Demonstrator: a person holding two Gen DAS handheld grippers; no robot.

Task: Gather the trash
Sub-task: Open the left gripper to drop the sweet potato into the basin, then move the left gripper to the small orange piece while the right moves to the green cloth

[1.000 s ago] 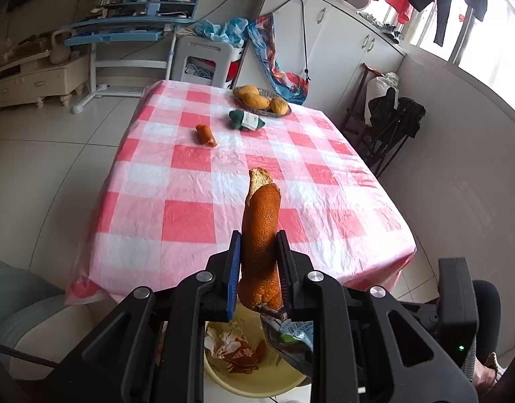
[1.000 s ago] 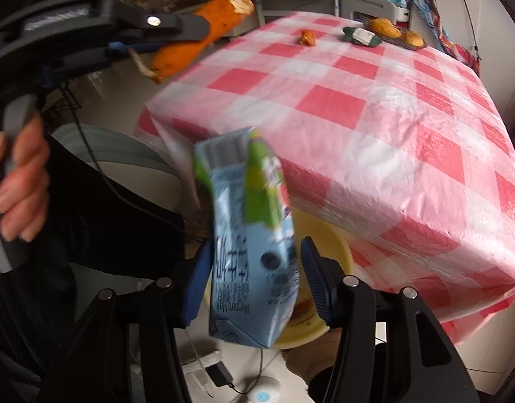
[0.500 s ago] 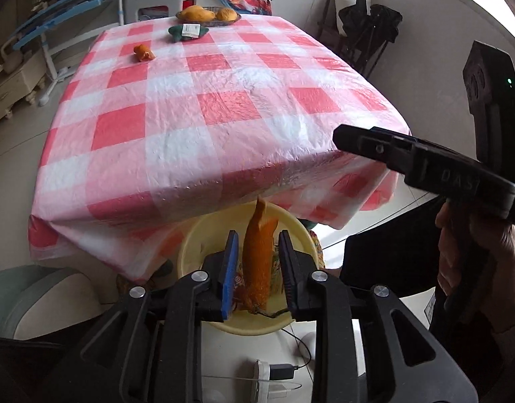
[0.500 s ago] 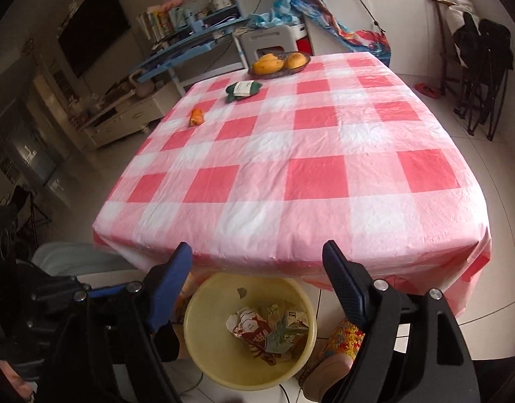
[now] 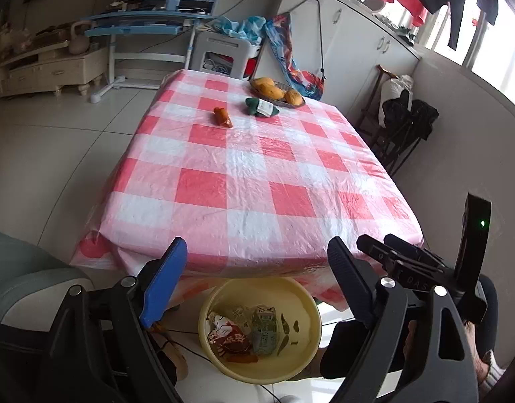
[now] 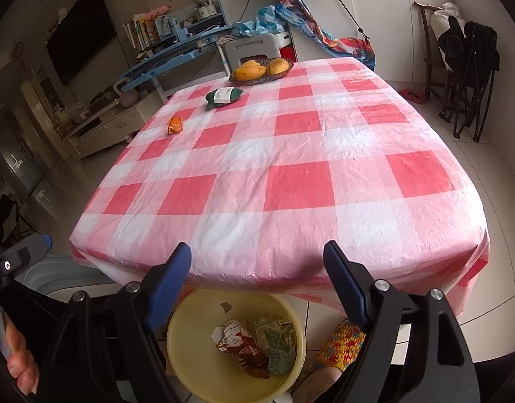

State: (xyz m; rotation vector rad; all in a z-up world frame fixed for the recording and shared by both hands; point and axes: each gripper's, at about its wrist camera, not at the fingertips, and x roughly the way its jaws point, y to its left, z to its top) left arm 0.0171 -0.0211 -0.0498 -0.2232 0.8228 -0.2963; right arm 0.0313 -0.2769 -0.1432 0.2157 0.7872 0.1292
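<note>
Fingers: left gripper [image 5: 255,272] and right gripper [image 6: 257,273] both spread wide, empty, above the yellow basin [image 6: 292,322] of wrappers. Remaining trash: orange scrap [image 5: 222,117], green packet [image 5: 262,106], far end of table [image 6: 324,181]. Risk: long reach; packet lies beside the fruit basket [image 5: 277,91], which could be knocked.

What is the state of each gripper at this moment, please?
Left gripper: open, holding nothing, above the yellow basin.
Right gripper: open, holding nothing.
</note>
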